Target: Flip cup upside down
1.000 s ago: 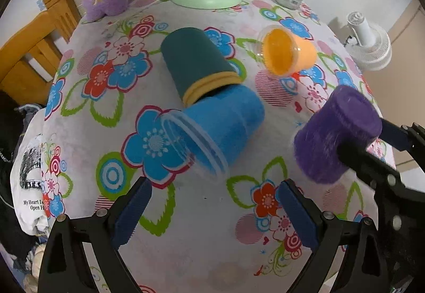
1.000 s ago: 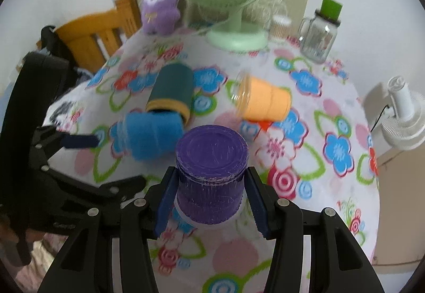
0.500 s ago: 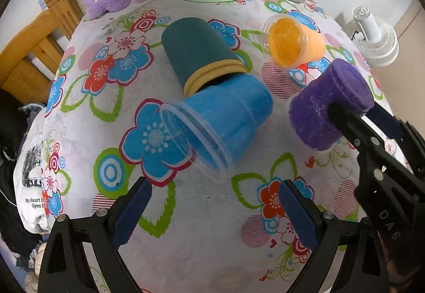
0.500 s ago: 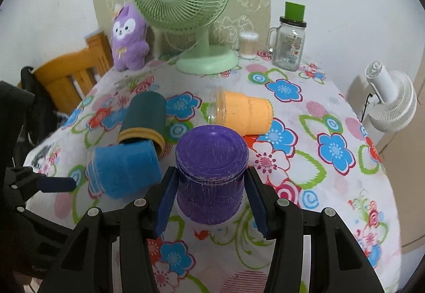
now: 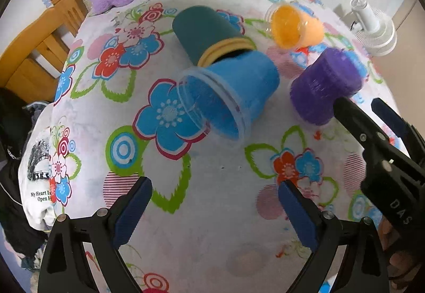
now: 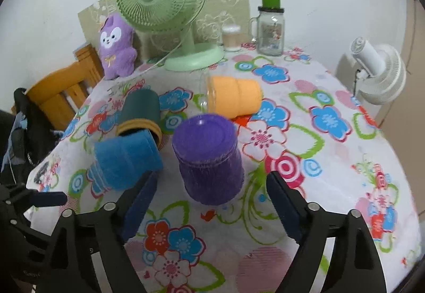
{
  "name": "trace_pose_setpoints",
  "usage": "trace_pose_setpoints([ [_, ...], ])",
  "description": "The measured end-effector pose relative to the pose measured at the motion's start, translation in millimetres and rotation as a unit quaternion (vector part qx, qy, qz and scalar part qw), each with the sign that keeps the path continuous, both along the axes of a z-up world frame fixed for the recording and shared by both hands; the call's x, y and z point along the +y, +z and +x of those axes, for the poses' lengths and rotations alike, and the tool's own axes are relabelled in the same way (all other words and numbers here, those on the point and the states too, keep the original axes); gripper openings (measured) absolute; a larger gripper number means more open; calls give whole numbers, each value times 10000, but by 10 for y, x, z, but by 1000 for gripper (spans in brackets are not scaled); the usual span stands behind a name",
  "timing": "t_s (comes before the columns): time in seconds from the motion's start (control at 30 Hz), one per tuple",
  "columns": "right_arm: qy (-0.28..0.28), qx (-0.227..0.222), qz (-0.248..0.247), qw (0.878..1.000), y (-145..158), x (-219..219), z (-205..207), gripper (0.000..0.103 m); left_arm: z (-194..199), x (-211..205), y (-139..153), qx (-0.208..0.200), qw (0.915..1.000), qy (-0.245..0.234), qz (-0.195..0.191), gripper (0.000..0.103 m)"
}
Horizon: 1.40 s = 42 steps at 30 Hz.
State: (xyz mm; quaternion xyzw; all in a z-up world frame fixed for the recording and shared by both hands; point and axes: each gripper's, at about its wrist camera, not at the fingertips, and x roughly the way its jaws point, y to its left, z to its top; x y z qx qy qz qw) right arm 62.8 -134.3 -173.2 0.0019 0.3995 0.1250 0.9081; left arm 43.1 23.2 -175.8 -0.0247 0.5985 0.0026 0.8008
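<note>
My right claw (image 6: 209, 188) now stands spread, fingers clear of the purple cup (image 6: 208, 157); half a second ago they pinched its sides; I judge the cup released, resting mouth-down on the surface (image 6: 332, 181), base up, so this flip looks done; in the left wrist view it reads blurred, so it may not be quite settled. My left claw (image 5: 215, 209) hangs open and empty, low over bare cloth, as it was a second ago.

Outward: blue cup (image 5: 231, 96) on its side just left of the purple one, mouth toward my left claw; teal cup (image 5: 204, 32) behind it, rim touching it; orange cup (image 6: 233, 97) on its side farther back.

Room: open cloth right of the purple cup; the surface's right edge falls away toward a white fan (image 6: 379, 75); green fan (image 6: 170, 13), jar (image 6: 271, 32) and plush (image 6: 117, 45) line the far edge.
</note>
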Motion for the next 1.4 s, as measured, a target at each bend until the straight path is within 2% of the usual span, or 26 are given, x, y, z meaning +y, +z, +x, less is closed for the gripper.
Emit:
trace_pose_setpoints([
  [0.13, -188, -23, 4, 9998, 356, -33, -110, 89, -51, 40, 252, -181, 9994, -14, -294, 97],
  [0.27, -384, -63, -81, 9992, 713, -52, -249, 97, -122, 47, 498, -323, 9984, -91, -451, 98],
  [0.5, -408, 134, -276, 9987, 1155, -52, -405, 97, -245, 0, 818, -449, 9968, -44, -667, 102],
  [0.77, -78, 323, -459, 9984, 1345, -177, -436, 97, -354, -58, 1042, -594, 9957, 334, -626, 103],
  [0.9, 145, 253, -498, 9983, 1471, -257, -451, 97, -407, -80, 1170, -681, 9940, 650, -563, 103],
  [1.03, 370, 189, -603, 9973, 1578, -310, -452, 97, -446, -91, 1322, -832, 9898, 947, -660, 103],
  [1.17, 332, 125, -706, 9969, 1637, -382, -451, 97, -459, -158, 1448, -974, 9876, 1051, -634, 103],
  [1.4, 304, 109, -564, 9979, 1712, -535, -449, 97, -521, -269, 1547, -1138, 9853, 1106, -626, 103],
])
